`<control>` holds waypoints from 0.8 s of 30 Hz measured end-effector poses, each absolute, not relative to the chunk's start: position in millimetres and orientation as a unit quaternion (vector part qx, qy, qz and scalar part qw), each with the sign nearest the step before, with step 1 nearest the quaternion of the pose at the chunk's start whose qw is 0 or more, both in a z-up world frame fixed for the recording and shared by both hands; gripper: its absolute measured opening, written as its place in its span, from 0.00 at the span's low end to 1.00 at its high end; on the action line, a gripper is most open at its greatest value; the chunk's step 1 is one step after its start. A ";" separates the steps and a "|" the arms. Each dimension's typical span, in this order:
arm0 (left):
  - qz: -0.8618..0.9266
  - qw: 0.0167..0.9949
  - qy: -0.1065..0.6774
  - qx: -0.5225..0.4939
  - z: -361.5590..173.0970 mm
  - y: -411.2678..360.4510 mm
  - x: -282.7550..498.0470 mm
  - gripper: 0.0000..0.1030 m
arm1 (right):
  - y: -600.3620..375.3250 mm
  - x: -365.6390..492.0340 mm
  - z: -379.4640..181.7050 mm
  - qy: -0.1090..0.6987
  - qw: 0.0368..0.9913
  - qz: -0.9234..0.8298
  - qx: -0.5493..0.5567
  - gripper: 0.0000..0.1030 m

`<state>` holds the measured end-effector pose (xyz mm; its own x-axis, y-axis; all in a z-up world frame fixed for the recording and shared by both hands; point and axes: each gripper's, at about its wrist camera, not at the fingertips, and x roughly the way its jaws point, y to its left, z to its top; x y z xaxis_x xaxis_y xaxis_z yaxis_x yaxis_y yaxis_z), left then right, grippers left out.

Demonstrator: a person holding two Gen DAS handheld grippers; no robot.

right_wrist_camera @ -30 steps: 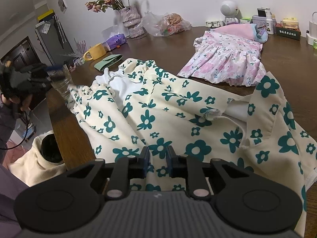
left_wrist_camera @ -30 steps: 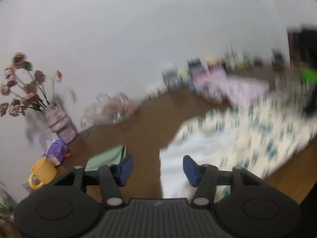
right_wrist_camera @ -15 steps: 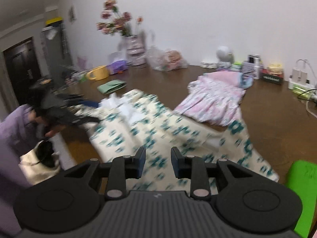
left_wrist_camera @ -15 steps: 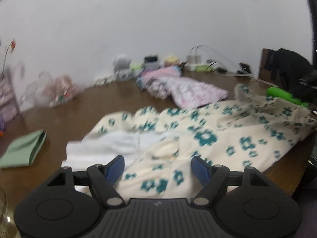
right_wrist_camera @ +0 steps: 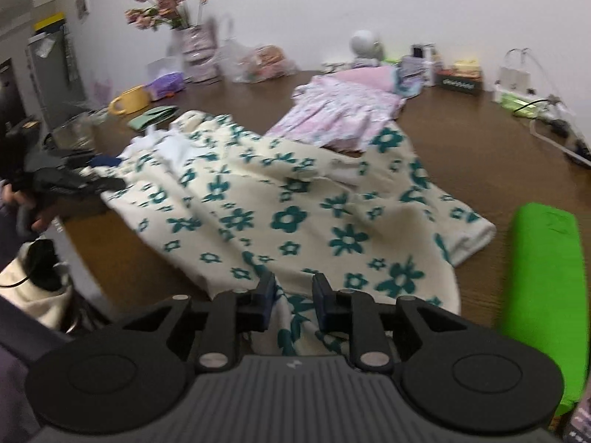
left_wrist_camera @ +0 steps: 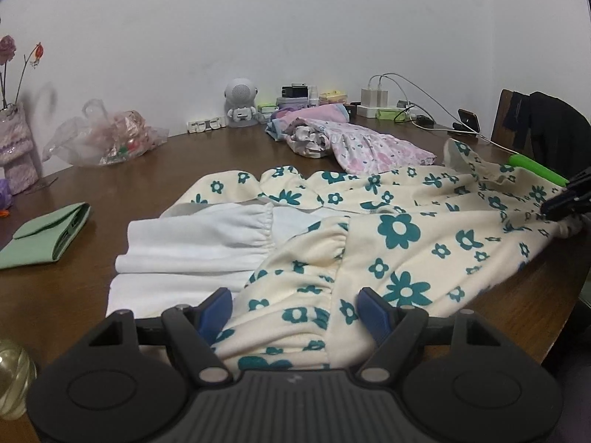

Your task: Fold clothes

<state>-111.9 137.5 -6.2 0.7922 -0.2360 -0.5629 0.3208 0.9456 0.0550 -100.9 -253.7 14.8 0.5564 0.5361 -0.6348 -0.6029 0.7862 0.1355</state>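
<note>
Floral dress (left_wrist_camera: 399, 243) near hem hidden under L tongs (left_wrist_camera: 295, 313), R view blurry

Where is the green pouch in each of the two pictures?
Left wrist view: the green pouch lies at the far left edge, on the table.
Right wrist view: it sits upper left, just right of the yellow mug.
Shared landmark: the pink dress, beyond the floral dress.
</note>
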 end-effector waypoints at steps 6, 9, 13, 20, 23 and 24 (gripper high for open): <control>-0.134 0.941 0.296 0.098 23.4 132.7 -121.8 0.72 | -257.2 -93.2 27.8 0.328 0.895 0.297 -0.055 0.23; -0.138 0.956 0.236 0.106 62.4 128.3 -109.6 0.85 | -252.4 -75.6 50.8 0.302 0.907 0.291 -0.042 0.29; -0.142 0.953 0.228 0.137 81.0 101.5 -41.4 0.87 | -217.7 -20.1 64.0 0.309 0.914 0.261 -0.040 0.41; -0.117 0.924 0.345 0.117 48.3 100.9 74.3 0.84 | -158.9 51.0 33.6 0.371 0.899 0.231 -0.021 0.41; -0.111 0.916 0.375 0.094 32.3 106.8 92.4 0.80 | -153.6 58.2 17.8 0.389 0.894 0.217 -0.043 0.41; -0.115 0.912 0.384 0.090 27.0 108.0 95.3 0.77 | -156.4 57.8 15.9 0.388 0.894 0.222 -0.039 0.40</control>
<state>95.3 108.0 27.0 0.6790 -0.1410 -0.7205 0.2787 0.9574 0.0753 57.8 -156.4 15.9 0.6000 0.3655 -0.7116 -0.4264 0.8987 0.1021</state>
